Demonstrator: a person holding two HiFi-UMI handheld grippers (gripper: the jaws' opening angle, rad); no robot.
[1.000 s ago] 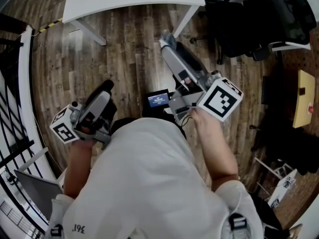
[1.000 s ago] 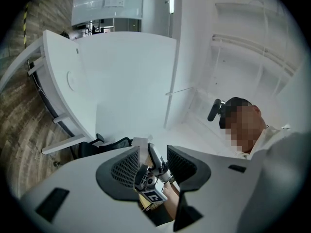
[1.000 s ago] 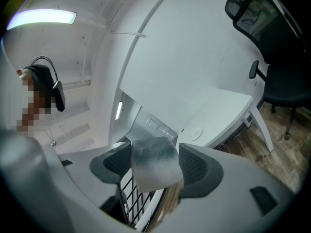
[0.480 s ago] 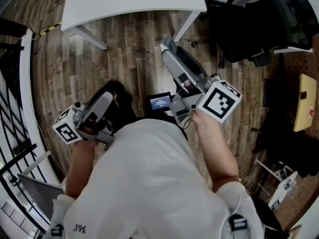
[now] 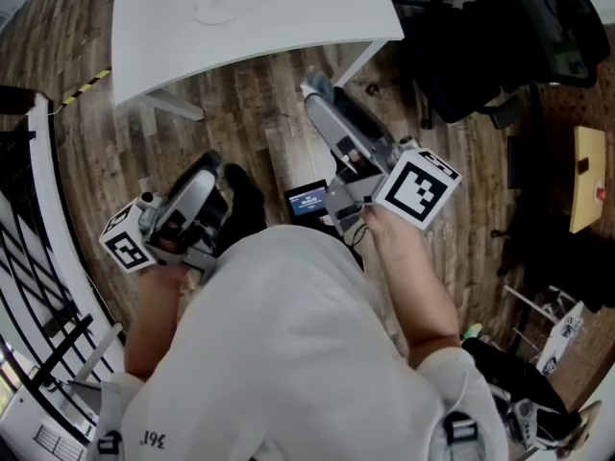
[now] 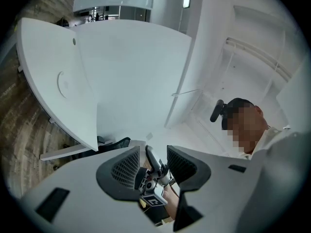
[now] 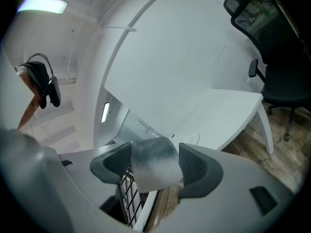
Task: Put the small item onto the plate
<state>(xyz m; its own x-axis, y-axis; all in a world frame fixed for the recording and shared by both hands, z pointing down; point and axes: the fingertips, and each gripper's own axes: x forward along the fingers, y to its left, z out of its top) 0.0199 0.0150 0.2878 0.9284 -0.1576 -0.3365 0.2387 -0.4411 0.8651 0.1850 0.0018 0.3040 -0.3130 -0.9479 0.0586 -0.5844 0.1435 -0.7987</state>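
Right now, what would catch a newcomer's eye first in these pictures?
A grey-white block sits clamped between the fingers of the right gripper, held over the wooden plank floor. Ahead stands the white table with a faint round white plate on it; the left gripper is open and empty.

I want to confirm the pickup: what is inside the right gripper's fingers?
A grey-white block sits in the right gripper, touching both fingers. The faces against the fingers and its far side are covered.
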